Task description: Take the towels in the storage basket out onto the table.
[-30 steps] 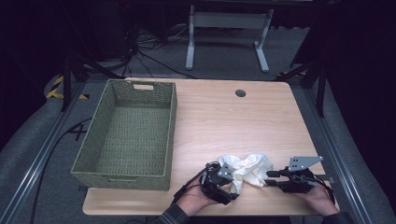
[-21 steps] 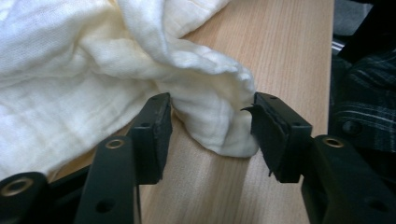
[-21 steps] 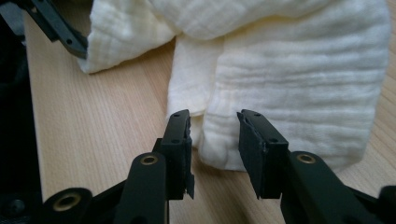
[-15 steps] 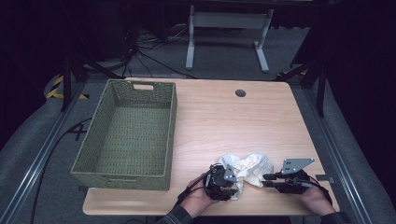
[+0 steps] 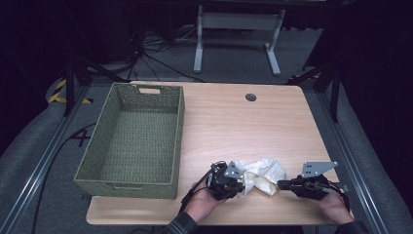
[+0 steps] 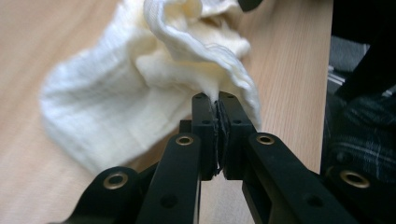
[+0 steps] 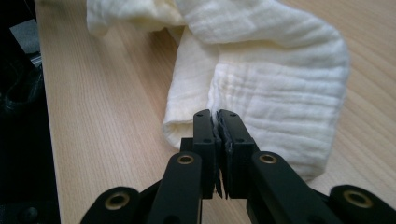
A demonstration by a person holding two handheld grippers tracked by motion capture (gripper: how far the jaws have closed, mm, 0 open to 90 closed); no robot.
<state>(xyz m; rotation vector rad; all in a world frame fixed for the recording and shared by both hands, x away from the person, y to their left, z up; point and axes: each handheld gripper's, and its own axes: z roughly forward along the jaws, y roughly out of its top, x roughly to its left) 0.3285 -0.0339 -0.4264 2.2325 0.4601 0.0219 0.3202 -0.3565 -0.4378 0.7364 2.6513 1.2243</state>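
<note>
High view shows us a crumpled cream cloth (image 5: 260, 174) lying near the front edge of our table (image 5: 234, 122), between our two grippers. Our left gripper (image 5: 242, 185) has just been closing its jaws, and in the left gripper view they now pinch a raised fold of the cloth (image 6: 140, 93). Our right gripper (image 5: 278, 185) has likewise been closing; its jaws clamp a folded edge of the cloth (image 7: 275, 93). A green woven basket (image 5: 181, 126) sits well apart on the table's left side.
</note>
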